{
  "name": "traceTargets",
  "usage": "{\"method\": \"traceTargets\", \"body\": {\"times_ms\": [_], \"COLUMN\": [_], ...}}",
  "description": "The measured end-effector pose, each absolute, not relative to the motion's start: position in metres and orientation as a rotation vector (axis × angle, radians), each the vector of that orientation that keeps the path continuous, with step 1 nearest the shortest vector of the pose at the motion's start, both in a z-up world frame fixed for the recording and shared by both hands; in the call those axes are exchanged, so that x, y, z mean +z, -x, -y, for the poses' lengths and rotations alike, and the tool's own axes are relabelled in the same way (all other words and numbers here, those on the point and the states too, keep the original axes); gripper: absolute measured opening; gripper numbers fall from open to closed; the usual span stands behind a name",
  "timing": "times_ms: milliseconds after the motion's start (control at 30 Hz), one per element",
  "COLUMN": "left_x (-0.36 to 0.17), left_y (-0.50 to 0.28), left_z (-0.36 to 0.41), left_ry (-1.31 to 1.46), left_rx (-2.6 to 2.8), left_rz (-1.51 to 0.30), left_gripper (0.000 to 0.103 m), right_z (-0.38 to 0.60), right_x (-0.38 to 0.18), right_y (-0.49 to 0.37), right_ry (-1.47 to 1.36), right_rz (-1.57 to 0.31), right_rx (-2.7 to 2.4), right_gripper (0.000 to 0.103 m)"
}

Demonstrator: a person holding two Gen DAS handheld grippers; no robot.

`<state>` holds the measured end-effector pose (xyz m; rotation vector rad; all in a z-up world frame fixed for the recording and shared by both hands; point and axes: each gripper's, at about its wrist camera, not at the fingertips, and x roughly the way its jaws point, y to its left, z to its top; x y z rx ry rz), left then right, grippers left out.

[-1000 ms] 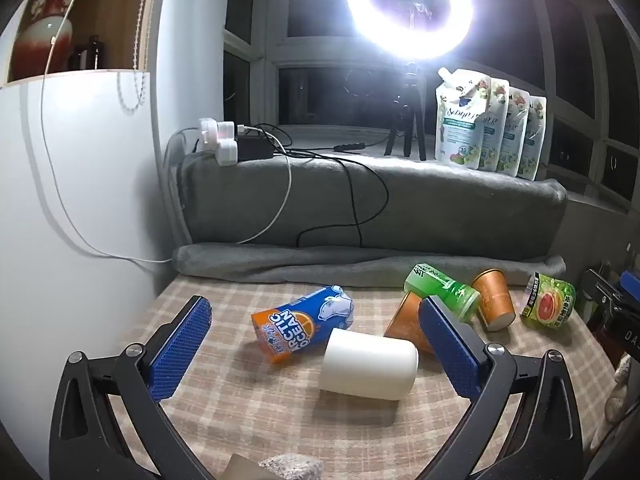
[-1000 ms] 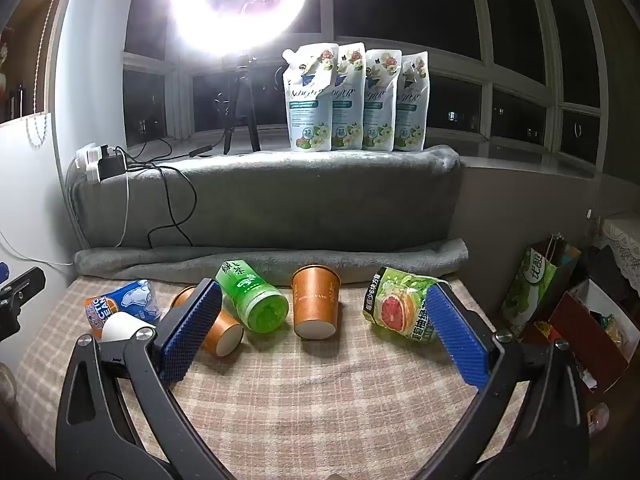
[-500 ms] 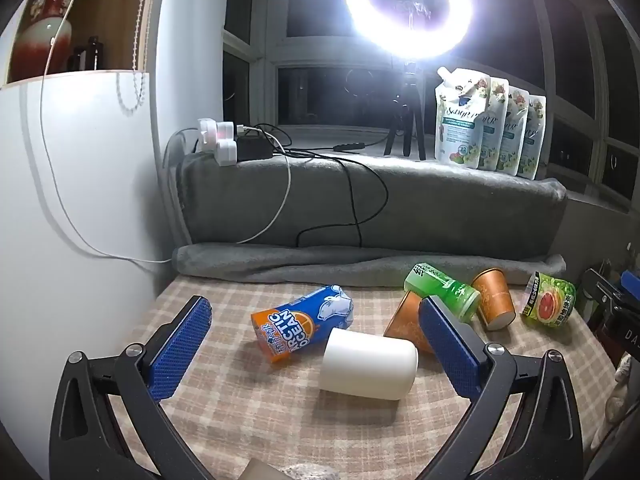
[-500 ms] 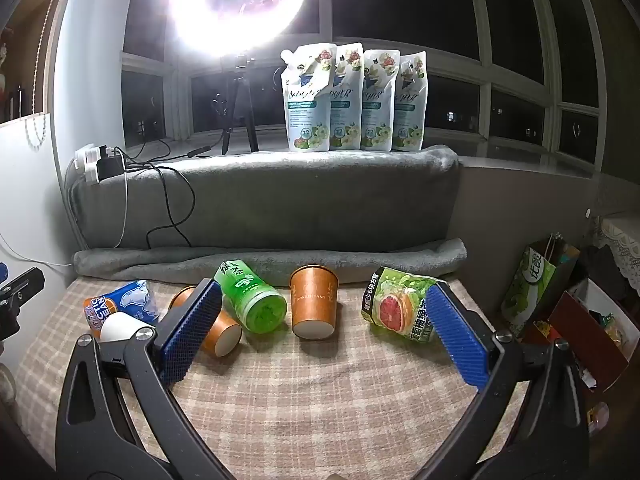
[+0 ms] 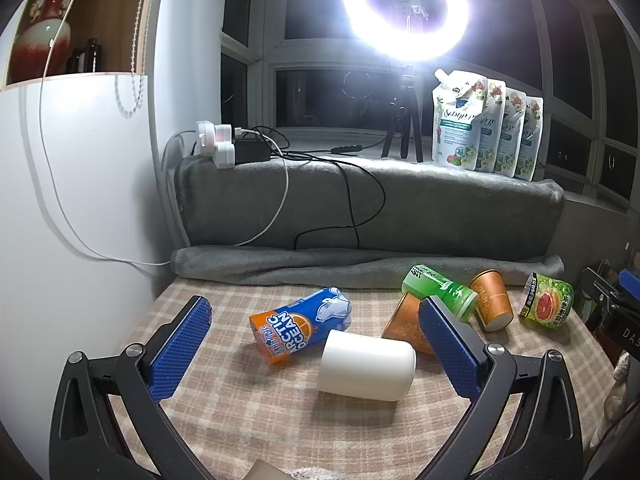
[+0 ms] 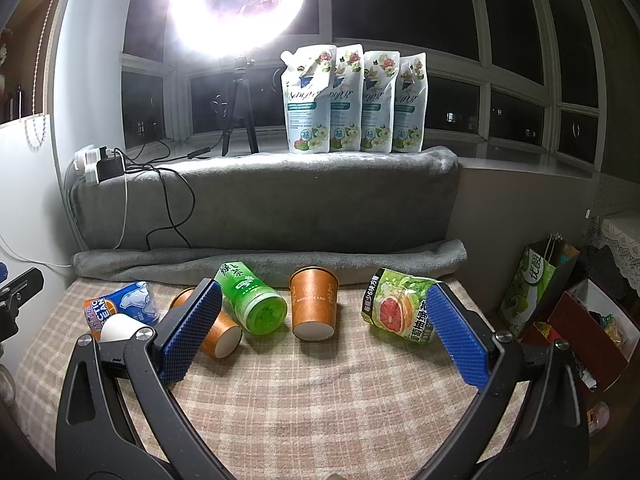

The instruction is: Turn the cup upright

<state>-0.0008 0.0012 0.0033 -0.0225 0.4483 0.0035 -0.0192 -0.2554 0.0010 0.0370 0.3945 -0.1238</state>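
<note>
Several cups lie on their sides on the checked tablecloth (image 5: 240,400). In the left wrist view a white cup (image 5: 366,365) lies just ahead of my open, empty left gripper (image 5: 314,344), beside a blue-orange Arctic Ocean cup (image 5: 300,324). In the right wrist view my open, empty right gripper (image 6: 322,328) faces an orange-brown cup (image 6: 313,308), a green tea cup (image 6: 252,300), a second orange-brown cup (image 6: 218,332) and a grapefruit-print cup (image 6: 400,308). None is touched.
A grey blanket roll (image 6: 268,260) and padded ledge (image 6: 260,204) bound the table's far side. Detergent pouches (image 6: 348,104), a ring light on a tripod (image 6: 236,4) and a power strip with cables (image 5: 228,146) sit on the ledge. Bags and boxes (image 6: 560,300) stand right of the table.
</note>
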Motion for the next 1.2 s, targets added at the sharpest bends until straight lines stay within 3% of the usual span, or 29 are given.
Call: {"method": "traceTargets", "body": {"times_ms": [1200], "left_x": [0.0057], "left_y": [0.0024], "left_z": [-0.0010], "left_ry": [0.019], "left_rx": [-0.004], "left_rz": [-0.440], "left_gripper": [0.103], "right_z": [0.2553], "right_x": [0.0010], "right_y": [0.0191], "right_ry": [-0.035], "right_rz": [-0.390], "right_rx": [-0.124], "right_gripper": [0.103]}}
